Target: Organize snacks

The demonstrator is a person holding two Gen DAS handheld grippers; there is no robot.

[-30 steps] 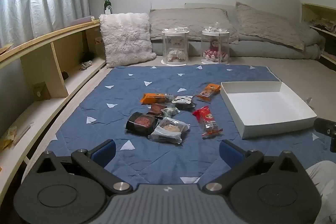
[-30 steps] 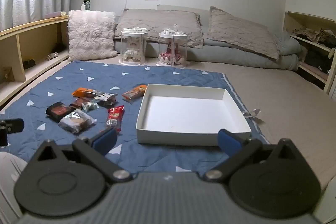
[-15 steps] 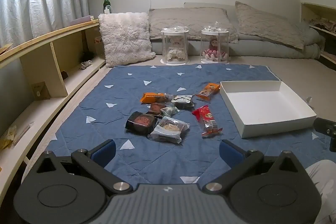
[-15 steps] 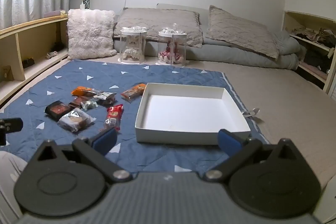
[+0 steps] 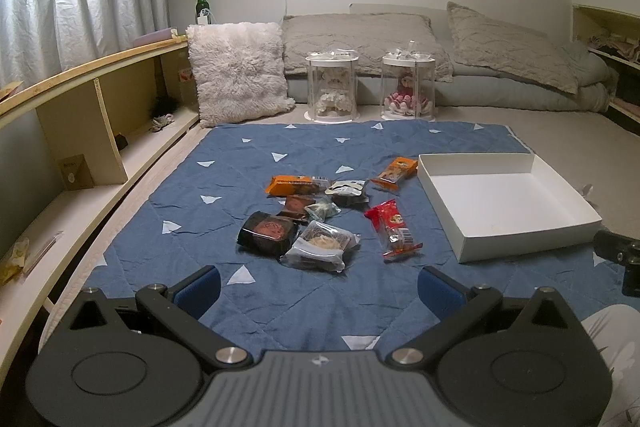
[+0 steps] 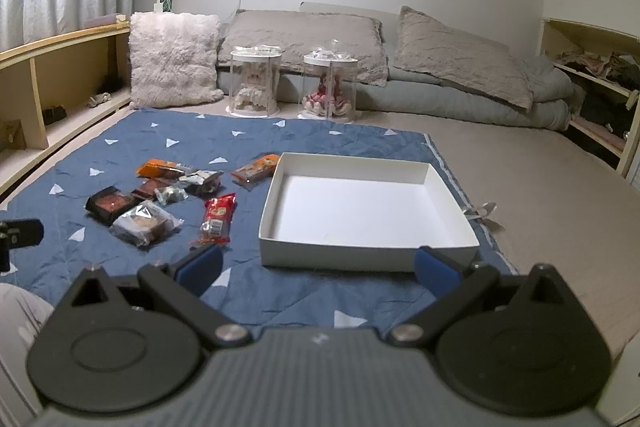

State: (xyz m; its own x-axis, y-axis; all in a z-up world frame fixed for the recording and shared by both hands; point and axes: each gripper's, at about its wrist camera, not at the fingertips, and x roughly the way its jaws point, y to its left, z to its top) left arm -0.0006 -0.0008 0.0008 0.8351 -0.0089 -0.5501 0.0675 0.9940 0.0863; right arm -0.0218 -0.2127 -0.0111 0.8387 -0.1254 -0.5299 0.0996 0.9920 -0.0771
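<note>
lying loose on the blue quilt (image 5: 248, 147), the snack packets (image 5: 320, 215) cluster just left of the empty white box (image 6: 368, 207). the left gripper (image 5: 318, 285) and right gripper (image 6: 318, 267) hover above the quilt's near edge, fingers spread wide, holding nothing.

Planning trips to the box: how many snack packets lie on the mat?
8, all left of the white box: two orange, one red, one black, one clear, three small overlapping in the middle; more may hide.

A blue quilted mat (image 5: 256, 311) carries scattered snack packets (image 5: 320, 247) and a white box (image 5: 516, 243).
</note>
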